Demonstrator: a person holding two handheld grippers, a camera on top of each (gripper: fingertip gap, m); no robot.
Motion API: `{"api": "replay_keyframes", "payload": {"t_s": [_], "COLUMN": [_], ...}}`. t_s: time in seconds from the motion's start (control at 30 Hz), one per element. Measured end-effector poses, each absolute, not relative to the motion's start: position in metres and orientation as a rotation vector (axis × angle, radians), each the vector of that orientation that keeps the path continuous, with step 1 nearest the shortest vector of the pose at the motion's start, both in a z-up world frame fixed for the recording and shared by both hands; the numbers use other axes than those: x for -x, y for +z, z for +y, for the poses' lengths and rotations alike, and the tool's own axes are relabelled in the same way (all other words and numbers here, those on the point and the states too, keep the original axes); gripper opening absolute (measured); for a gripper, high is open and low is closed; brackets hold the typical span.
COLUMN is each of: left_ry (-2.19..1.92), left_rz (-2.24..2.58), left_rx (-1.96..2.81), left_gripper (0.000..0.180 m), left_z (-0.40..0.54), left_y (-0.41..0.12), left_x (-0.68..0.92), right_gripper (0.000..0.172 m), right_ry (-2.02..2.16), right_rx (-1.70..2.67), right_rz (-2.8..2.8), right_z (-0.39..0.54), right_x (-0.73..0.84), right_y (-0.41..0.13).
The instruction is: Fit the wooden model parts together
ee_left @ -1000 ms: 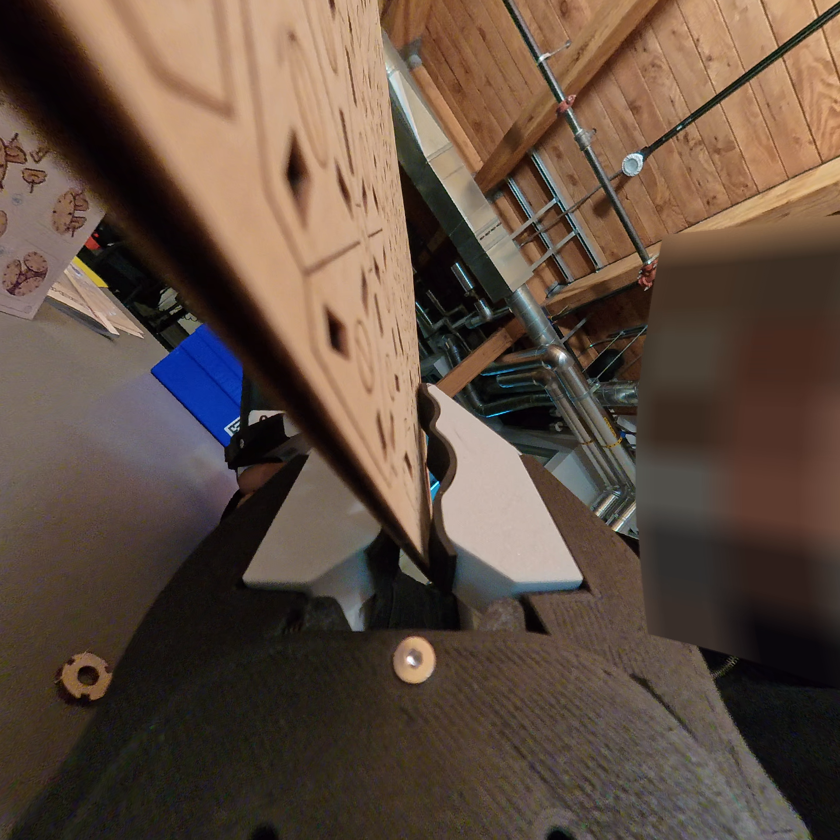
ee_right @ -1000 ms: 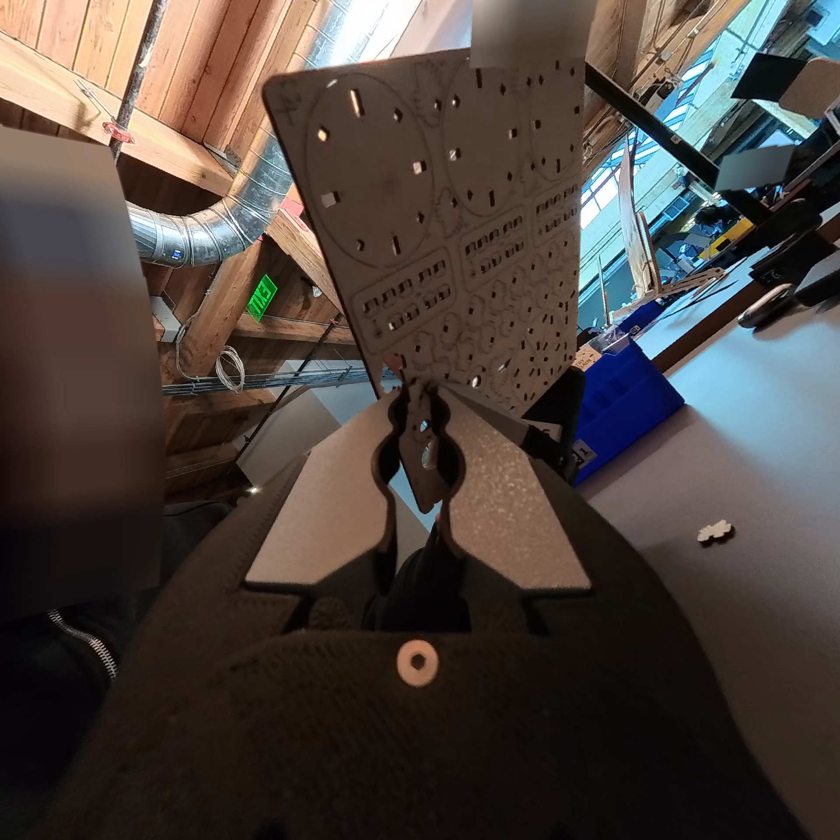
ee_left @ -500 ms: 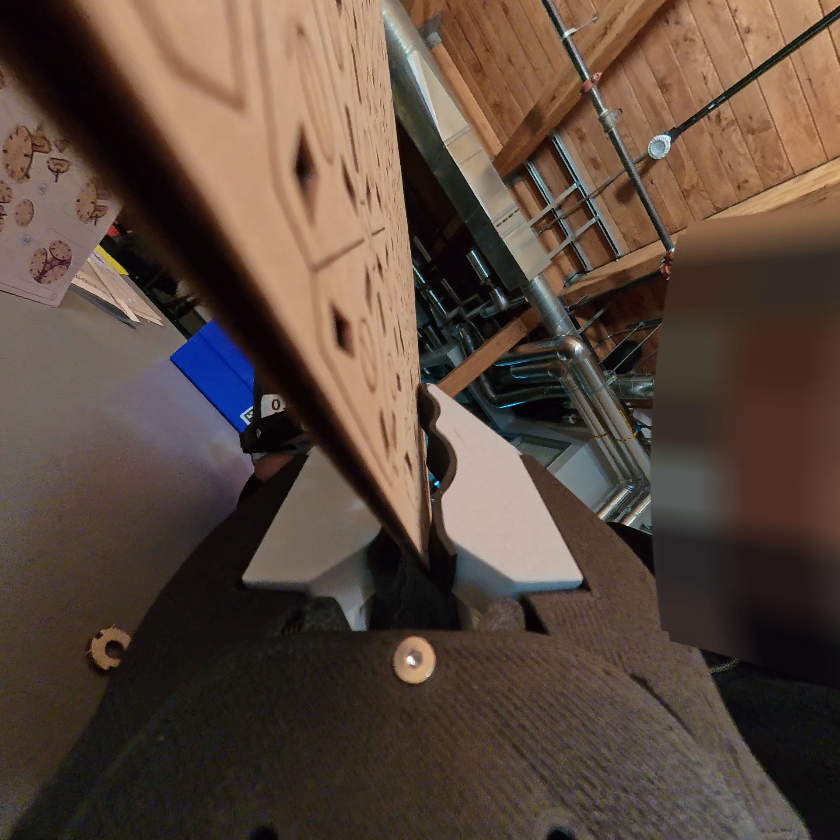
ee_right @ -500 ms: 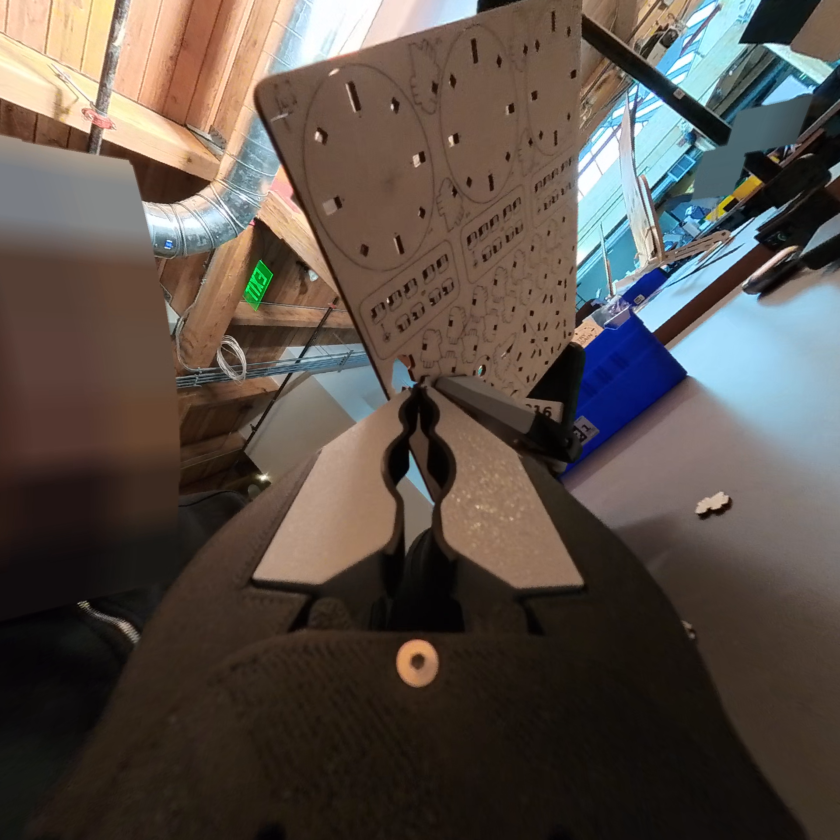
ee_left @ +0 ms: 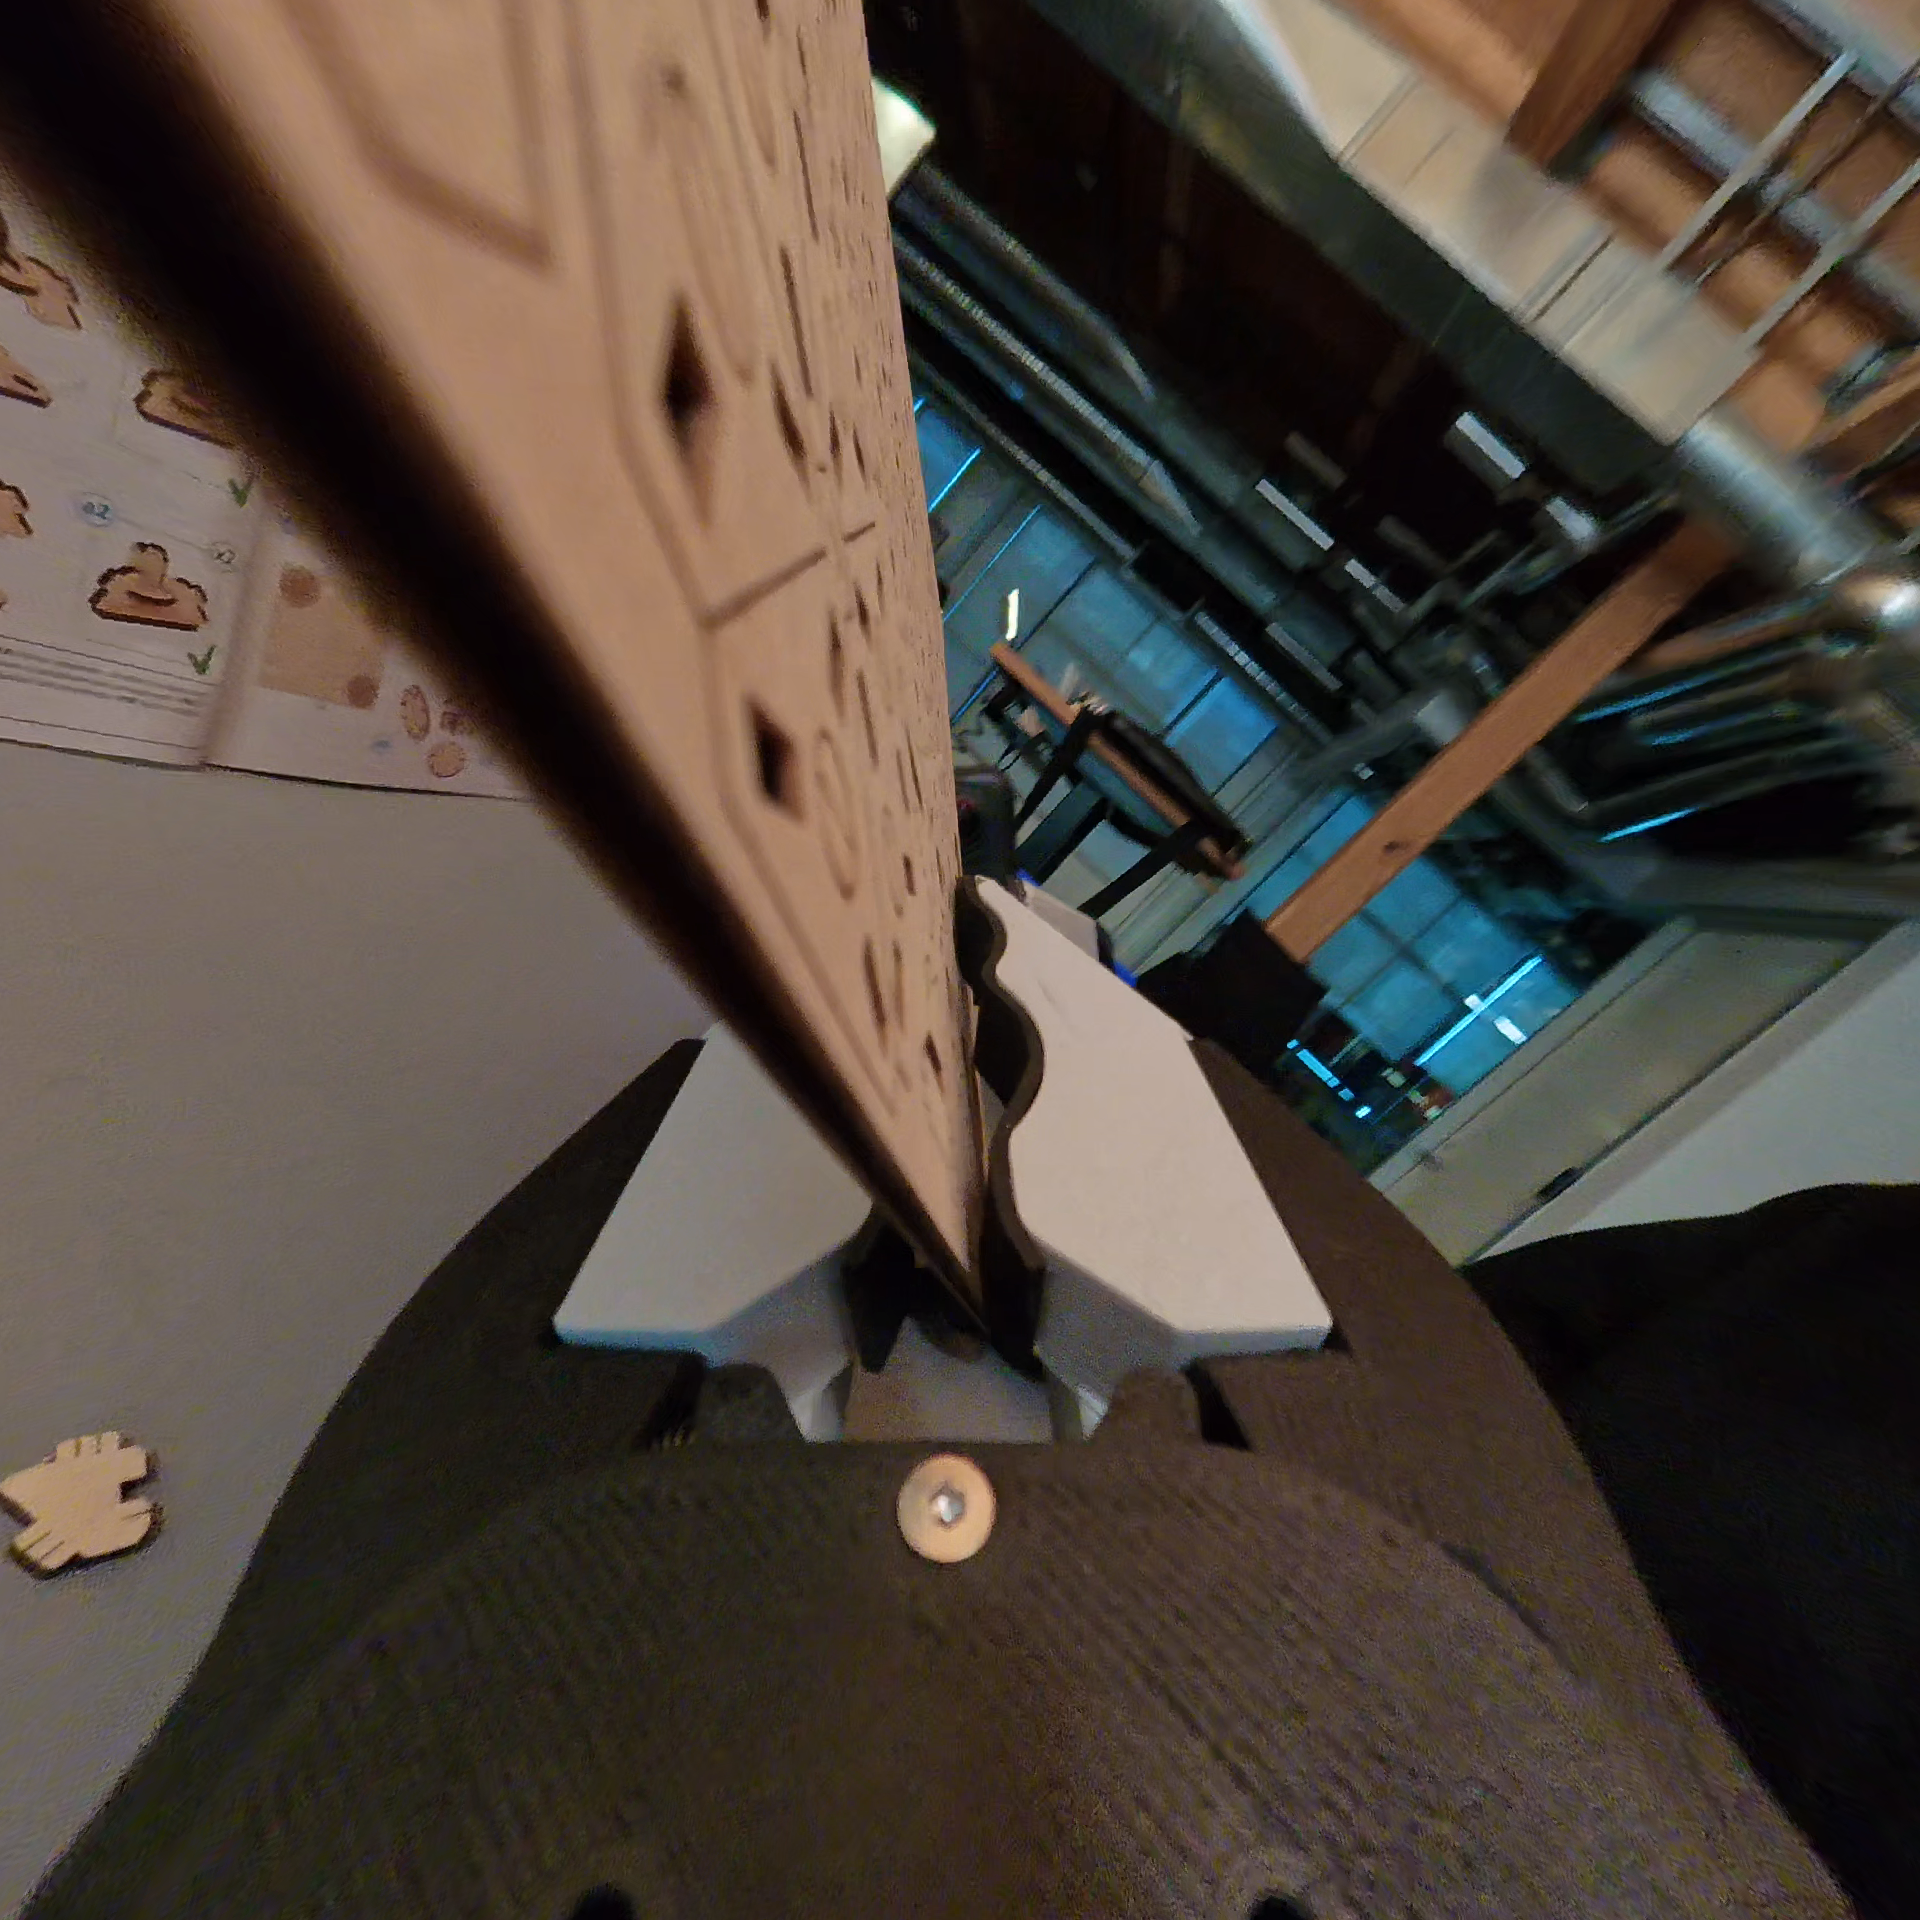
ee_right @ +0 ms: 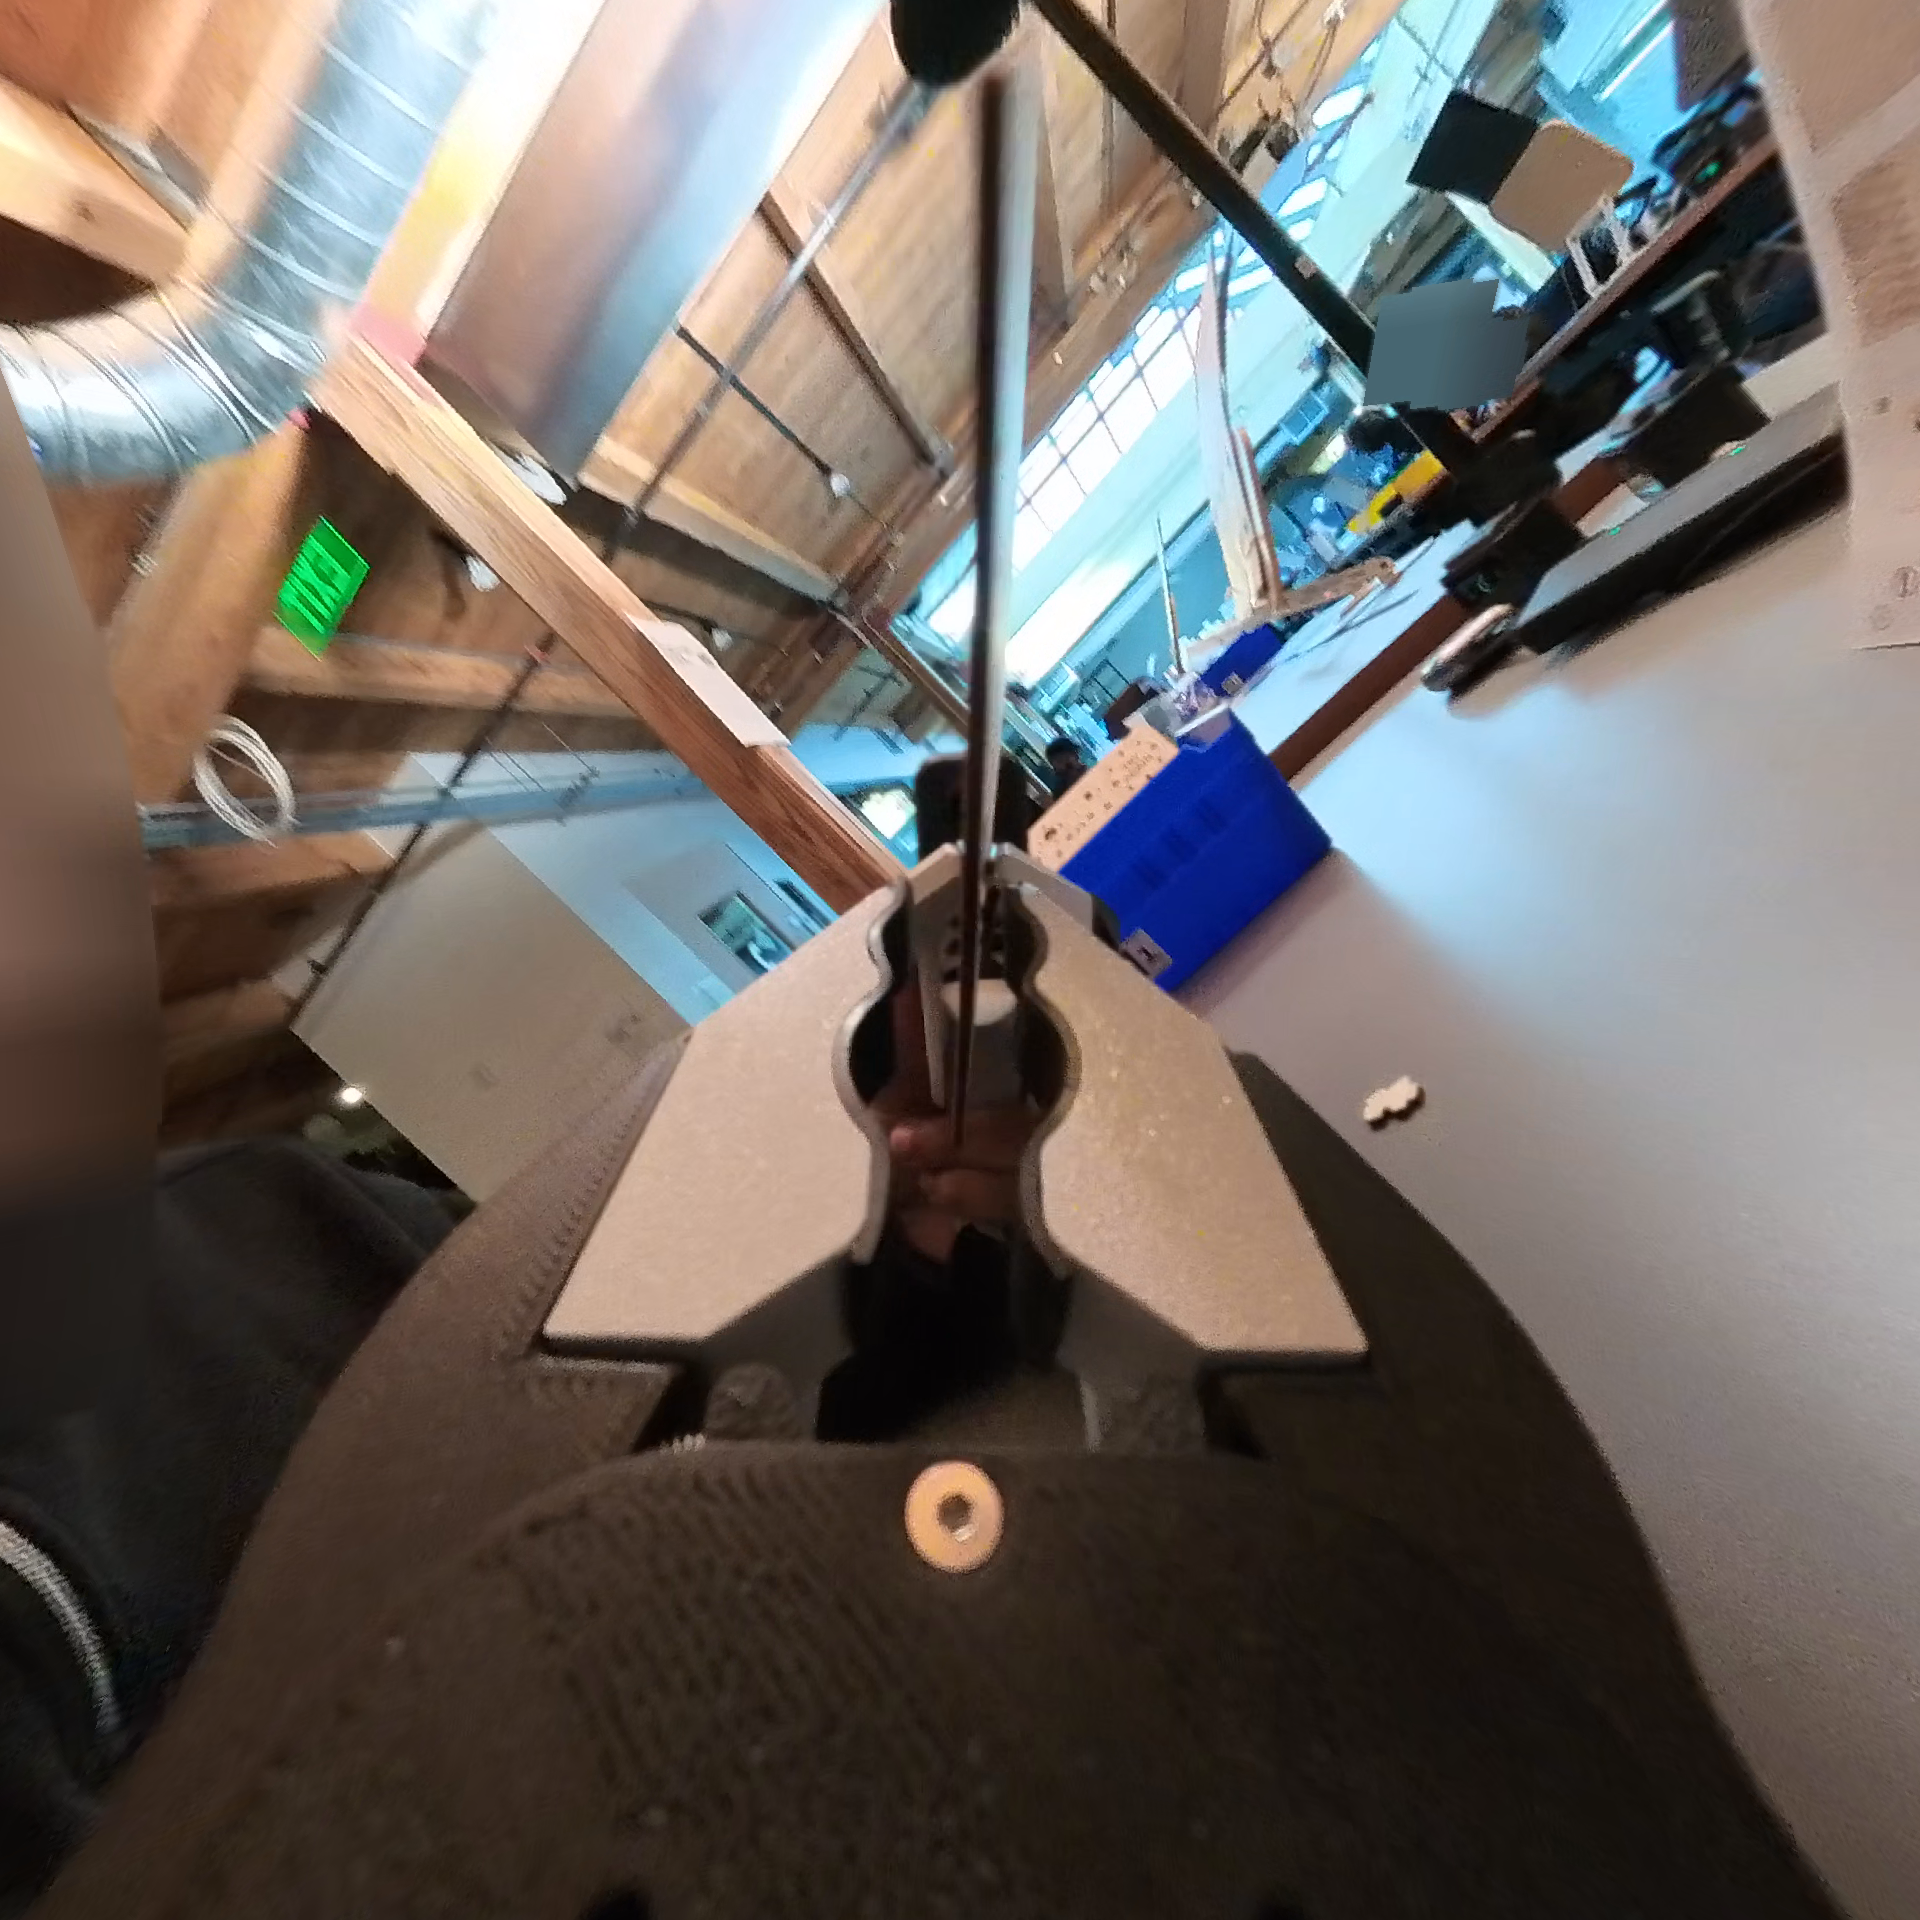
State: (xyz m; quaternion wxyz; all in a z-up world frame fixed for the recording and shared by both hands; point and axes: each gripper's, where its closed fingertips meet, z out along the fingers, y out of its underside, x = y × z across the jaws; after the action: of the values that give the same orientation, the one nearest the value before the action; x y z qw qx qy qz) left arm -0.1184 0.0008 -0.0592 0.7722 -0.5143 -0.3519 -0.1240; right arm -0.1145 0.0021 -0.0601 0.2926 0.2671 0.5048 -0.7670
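Grey tabletop (ee_right: 1558, 935) runs wide beneath. Up in the air, the thin brown laser-cut wooden sheet (ee_left: 582, 436), scored with circles and diamond holes, is clamped by the left gripper (ee_left: 961, 1091), its visible finger (ee_left: 1122, 1143) tight against the board. The right gripper (ee_right: 961, 914) meets the same sheet edge-on (ee_right: 992, 468), jaws parted around it with daylight either side. A blue plastic bin (ee_right: 1195, 842) sits beyond. 1 small pale wooden cut-out (ee_left: 78, 1501) lies on the table.

place: workshop | cues: timber ceiling beams (ee_right: 644, 665), metal ducts (ee_right: 156, 416), blue parts bin (ee_right: 1205, 831), grey worktable (ee_right: 1610, 935)
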Motion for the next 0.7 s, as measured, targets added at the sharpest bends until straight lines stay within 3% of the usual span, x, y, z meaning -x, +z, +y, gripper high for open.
{"api": "replay_keyframes", "payload": {"t_s": [0.23,0.7], "left_ry": [-0.216,-0.189], "left_rz": [-0.757,-0.759], "left_rx": [1.177,1.203], "left_gripper": [0.0,0.0], "left_z": [0.01,0.008], "left_y": [-0.063,-0.065], "left_x": [0.116,0.117], "right_gripper": [0.0,0.003], "right_ry": [-2.008,-1.968], "right_rx": [-0.724,-0.717], "right_rz": [1.426,1.605], "right_z": [0.001,0.001], "right_x": [0.113,0.113], "right_y": [-0.067,-0.074]}}
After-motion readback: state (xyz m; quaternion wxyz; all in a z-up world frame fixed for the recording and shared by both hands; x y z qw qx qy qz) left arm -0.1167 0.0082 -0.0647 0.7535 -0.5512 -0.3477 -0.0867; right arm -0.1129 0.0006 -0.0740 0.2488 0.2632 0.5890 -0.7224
